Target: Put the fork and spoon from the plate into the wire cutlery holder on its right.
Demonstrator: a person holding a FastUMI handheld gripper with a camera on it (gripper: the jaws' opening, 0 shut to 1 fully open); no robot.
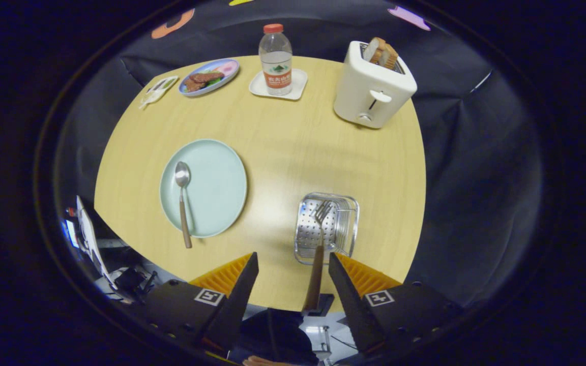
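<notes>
Jaws (293,264) spread, fork (319,239) tines-down in wire cutlery holder (352,223). Spoon (183,201) on plate (222,183): likely light, stiff, slippery; grip handle.

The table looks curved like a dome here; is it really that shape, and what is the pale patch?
Gripper view: the fisheye lens bends the table edges; the pale patch near the plate and basket is lamp glare; the gripper is open, the fork between its fingers.

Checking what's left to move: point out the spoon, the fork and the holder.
spoon (182,175): gripper view, on its bowl.
fork (322,211): gripper view, on its tines, over the holder.
holder (303,239): gripper view, on its perforated wall.
</notes>
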